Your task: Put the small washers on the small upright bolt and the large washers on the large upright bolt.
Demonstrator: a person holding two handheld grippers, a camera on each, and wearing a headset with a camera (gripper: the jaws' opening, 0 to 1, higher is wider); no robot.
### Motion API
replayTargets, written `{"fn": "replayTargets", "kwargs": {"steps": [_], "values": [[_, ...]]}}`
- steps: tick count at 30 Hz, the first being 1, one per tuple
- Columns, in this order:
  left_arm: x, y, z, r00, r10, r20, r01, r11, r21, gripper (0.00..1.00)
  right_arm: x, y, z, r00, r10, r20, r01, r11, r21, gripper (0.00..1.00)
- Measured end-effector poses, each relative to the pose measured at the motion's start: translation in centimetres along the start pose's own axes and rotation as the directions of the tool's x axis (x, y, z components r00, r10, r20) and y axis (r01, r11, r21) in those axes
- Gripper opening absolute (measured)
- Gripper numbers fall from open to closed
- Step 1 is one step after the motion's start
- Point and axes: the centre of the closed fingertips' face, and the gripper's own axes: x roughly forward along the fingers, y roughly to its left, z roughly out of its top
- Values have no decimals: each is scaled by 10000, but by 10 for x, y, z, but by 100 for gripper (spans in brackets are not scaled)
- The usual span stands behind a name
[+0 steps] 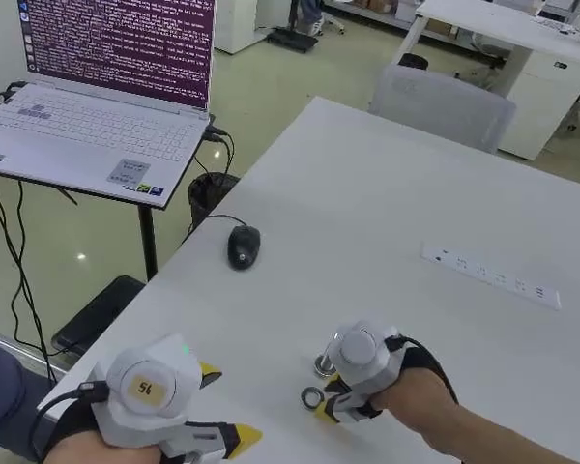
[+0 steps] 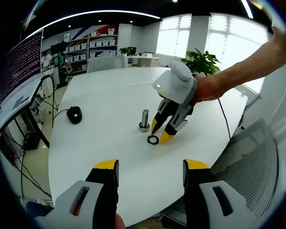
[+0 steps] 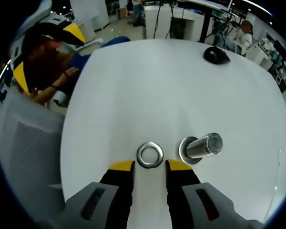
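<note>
Washer (image 3: 149, 155) flat on tabletop (image 3: 157, 86), just beside upright bolt (image 3: 202, 147). Right gripper (image 3: 149, 165) partly open, empty, tips at washer's edge. Pickup step; next pinch rim, lift over bolt. Left gripper (image 2: 151, 167) open, empty.

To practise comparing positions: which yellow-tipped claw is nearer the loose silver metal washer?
The right claw, its tips right at the flat silver metal washer beside the upright steel bolt; the left claw hangs back near the edge of the white table.
</note>
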Motion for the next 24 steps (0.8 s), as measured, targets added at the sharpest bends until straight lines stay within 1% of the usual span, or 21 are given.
{"fn": "replayTargets", "kwargs": {"steps": [2, 4, 10, 13, 17, 18, 22, 24], "values": [[0, 0, 0, 10000, -2, 6, 2, 10000, -18, 53, 3, 2, 3, 10000, -32, 80, 34, 9997, -230, 30], [0, 0, 0, 10000, -3, 9, 3, 10000, -15, 53, 3, 0, 4, 9998, -177, 4, 177, 9987, -480, 28], [1, 0, 3, 10000, -21, 29, 21, 10000, 18, 53, 4, -1, 5, 9999, -77, 69, 81, 9980, -630, 28], [3, -2, 4, 10000, -62, 15, 62, 10000, 69, 53, 4, 1, 5, 10000, -59, 24, 61, 9952, -973, 29], [5, -3, 6, 9999, -121, 22, 120, 9999, 114, 53, 4, -1, 4, 10000, -27, 95, 35, 9959, -899, 28], [5, -4, 6, 9999, -133, 23, 133, 9998, 122, 53, 4, -2, 4, 9999, -59, 110, 68, 9958, -917, 25], [6, -5, 7, 9999, -157, 27, 156, 9998, 134, 53, 3, -2, 4, 9997, -199, 109, 207, 9961, -860, 24], [5, -5, 7, 9999, -142, 15, 142, 9998, 129, 53, 3, -2, 3, 9993, -323, 162, 331, 9980, -543, 24]]}}
